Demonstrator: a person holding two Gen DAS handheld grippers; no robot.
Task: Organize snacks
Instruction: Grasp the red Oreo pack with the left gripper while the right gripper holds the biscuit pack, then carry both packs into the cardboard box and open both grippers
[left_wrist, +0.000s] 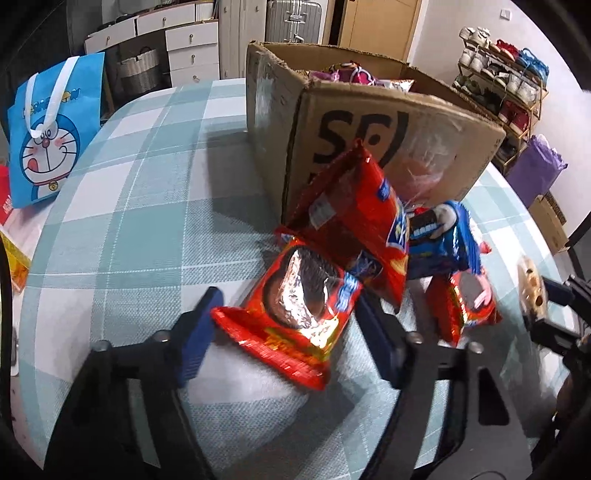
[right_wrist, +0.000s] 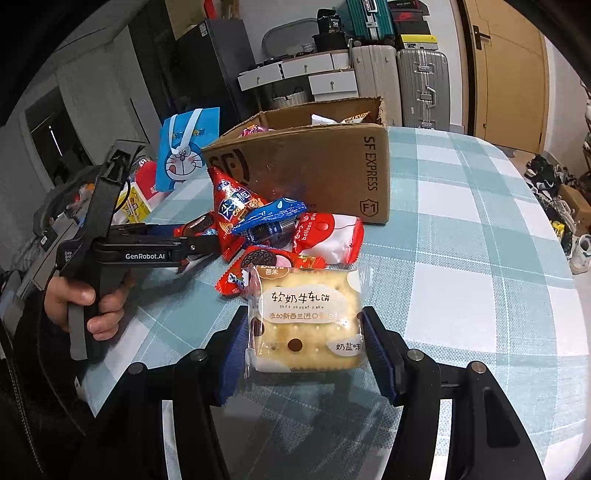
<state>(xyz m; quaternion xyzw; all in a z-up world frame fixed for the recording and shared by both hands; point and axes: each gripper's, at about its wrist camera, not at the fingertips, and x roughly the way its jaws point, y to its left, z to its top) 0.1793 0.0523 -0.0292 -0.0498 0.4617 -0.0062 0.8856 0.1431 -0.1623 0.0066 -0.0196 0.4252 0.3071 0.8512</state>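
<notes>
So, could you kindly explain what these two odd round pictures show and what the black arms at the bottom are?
There is no robot here: a person's hand grips each of two hand-held tongs, and each carries a wide-angle camera looking along its fingers. One picture is from the left tongs, which are closed on a red cookie packet. The other is from the right tongs, which grip a nougat cracker packet. On the checked tablecloth lie a pile of snack packets and an open cardboard box with more snacks inside.
</notes>
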